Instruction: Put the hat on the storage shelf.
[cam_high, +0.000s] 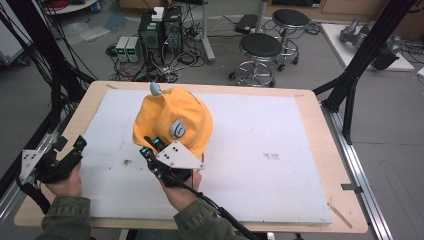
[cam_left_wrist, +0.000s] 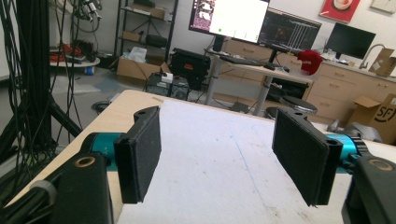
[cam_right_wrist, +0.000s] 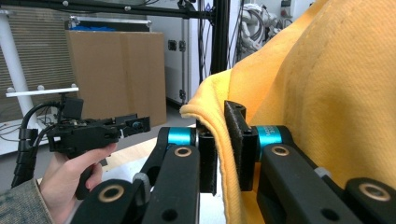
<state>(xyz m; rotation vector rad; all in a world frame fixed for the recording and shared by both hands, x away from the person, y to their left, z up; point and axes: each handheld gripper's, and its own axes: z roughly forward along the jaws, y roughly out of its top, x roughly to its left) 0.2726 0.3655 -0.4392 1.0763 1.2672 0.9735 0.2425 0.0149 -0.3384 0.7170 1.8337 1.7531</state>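
White-padded table (cam_high: 280, 150): right claw (cam_right_wrist: 223, 140) pinches the yellow hat (cam_high: 175, 122) at its edge, left claw (cam_left_wrist: 219, 158) gapes empty; best keep that pinch firm while lifting.

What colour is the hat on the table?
Yellow-orange hat with a grey patch; the high view shows it best.

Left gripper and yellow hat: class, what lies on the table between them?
In the high view, only bare white mat with a small dark speck lies between the left gripper and the yellow hat.
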